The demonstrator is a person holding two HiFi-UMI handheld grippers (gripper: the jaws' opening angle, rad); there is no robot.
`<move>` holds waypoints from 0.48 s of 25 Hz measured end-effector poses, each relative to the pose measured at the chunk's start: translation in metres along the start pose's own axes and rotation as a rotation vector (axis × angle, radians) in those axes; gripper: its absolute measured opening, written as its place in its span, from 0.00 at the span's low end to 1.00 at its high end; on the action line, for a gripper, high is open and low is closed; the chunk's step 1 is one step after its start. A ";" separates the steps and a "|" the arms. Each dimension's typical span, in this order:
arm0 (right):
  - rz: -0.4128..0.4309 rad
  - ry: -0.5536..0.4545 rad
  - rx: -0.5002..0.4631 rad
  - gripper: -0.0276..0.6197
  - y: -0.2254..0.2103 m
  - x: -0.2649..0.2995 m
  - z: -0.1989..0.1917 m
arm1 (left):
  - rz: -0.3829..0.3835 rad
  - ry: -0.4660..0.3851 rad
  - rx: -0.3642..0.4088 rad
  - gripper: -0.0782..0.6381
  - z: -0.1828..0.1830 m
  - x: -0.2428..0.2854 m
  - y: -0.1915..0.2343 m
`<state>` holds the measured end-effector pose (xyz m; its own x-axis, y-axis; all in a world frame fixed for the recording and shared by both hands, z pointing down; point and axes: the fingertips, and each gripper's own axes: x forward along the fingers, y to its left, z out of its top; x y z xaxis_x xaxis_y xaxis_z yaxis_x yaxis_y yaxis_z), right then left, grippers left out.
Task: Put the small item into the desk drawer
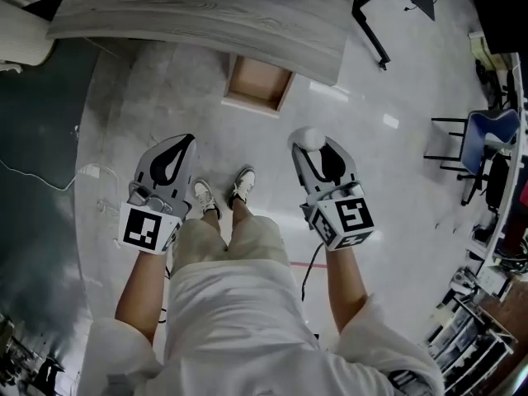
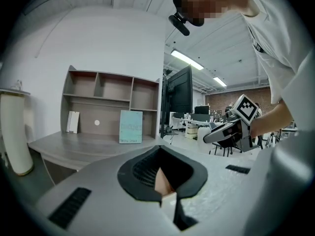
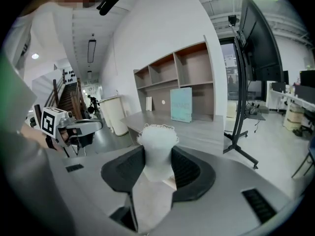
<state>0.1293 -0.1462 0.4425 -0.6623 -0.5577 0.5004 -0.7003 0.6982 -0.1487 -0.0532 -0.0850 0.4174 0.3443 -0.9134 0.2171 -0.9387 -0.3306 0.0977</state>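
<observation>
In the head view both grippers hang side by side above the floor, in front of a grey wooden desk (image 1: 206, 15). An open drawer (image 1: 257, 85), tan inside, juts out from under the desk's front edge. My right gripper (image 1: 309, 143) is shut on a small white item (image 1: 308, 138). In the right gripper view the small white item (image 3: 157, 141) stands up between the black pads (image 3: 189, 171), its frilly top poking out past my right gripper (image 3: 157, 154). My left gripper (image 1: 183, 141) is shut and holds nothing; in its own view the left gripper (image 2: 161, 156) shows only a hollow between its pads.
A shelf unit (image 2: 113, 102) with a teal book (image 2: 131, 127) stands on the desk. A white cylinder (image 2: 15, 132) is left of the desk. A black screen stand (image 1: 371, 23) rises to the right, with a blue chair (image 1: 487, 139) further right. The person's feet (image 1: 223, 192) are between the grippers.
</observation>
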 end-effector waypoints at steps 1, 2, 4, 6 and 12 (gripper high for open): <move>0.007 0.006 0.007 0.30 0.002 0.008 -0.006 | 0.004 0.004 -0.008 0.12 -0.008 -0.001 0.003; 0.013 0.013 0.008 0.30 0.004 0.016 -0.011 | 0.005 0.010 -0.012 0.12 -0.017 -0.001 0.007; 0.020 0.027 0.004 0.30 0.008 0.031 -0.024 | 0.008 0.024 -0.021 0.12 -0.037 -0.002 0.013; 0.021 0.040 0.002 0.30 0.009 0.043 -0.035 | 0.011 0.034 -0.032 0.12 -0.055 0.000 0.018; 0.026 0.079 -0.053 0.30 0.004 0.072 -0.060 | 0.016 0.034 -0.041 0.12 -0.087 0.014 0.028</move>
<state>0.0941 -0.1567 0.5291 -0.6559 -0.5032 0.5627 -0.6663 0.7363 -0.1182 -0.0733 -0.0865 0.5076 0.3304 -0.9097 0.2514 -0.9428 -0.3054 0.1339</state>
